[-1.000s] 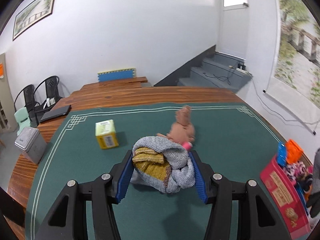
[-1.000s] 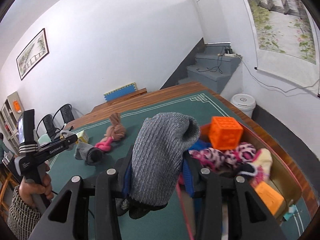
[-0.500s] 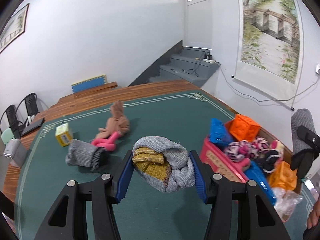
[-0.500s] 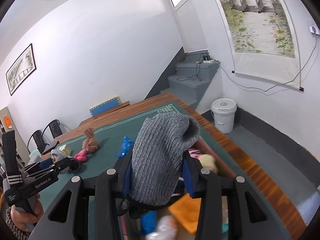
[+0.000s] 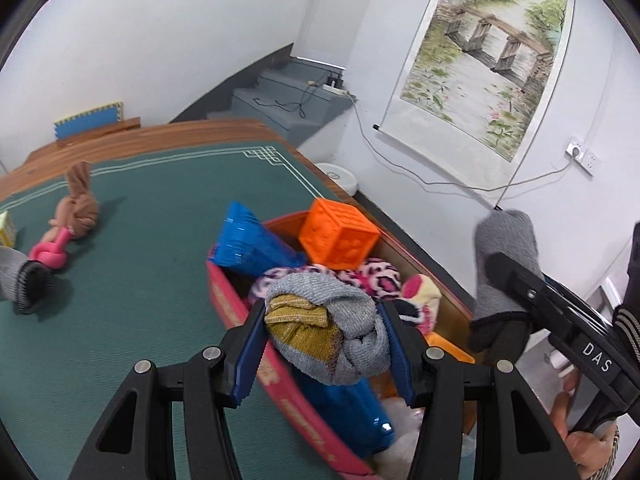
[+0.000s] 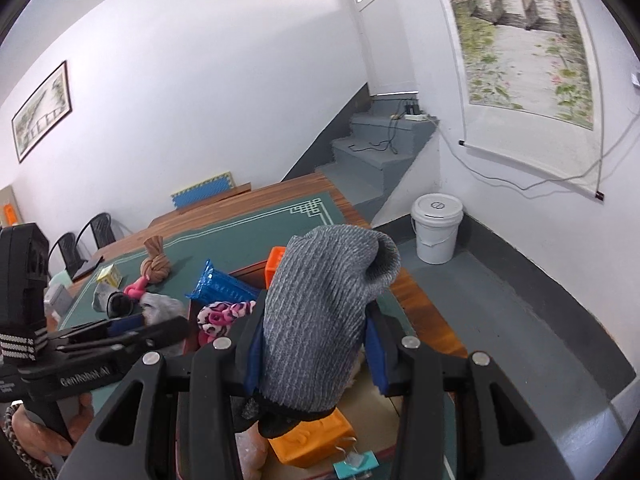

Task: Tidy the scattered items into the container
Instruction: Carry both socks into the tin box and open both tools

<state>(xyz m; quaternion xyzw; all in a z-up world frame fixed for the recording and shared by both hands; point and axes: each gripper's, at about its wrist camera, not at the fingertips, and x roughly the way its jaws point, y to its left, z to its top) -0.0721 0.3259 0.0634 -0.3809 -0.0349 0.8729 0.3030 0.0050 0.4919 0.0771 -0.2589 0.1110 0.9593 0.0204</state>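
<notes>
Since 0.5 s ago the left gripper (image 5: 324, 340), clenched on a rolled grey-and-mustard sock bundle (image 5: 326, 334), has come over the red box (image 5: 240, 312). The right gripper (image 6: 312, 344) still grips 1 grey sock (image 6: 324, 320) above it. The box holds an orange cube (image 5: 338, 236), blue packet (image 5: 252, 242) and pink spotted fabric (image 5: 376, 274).

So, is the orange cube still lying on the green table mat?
No, the orange cube sits inside the red container, on top of the other items.
</notes>
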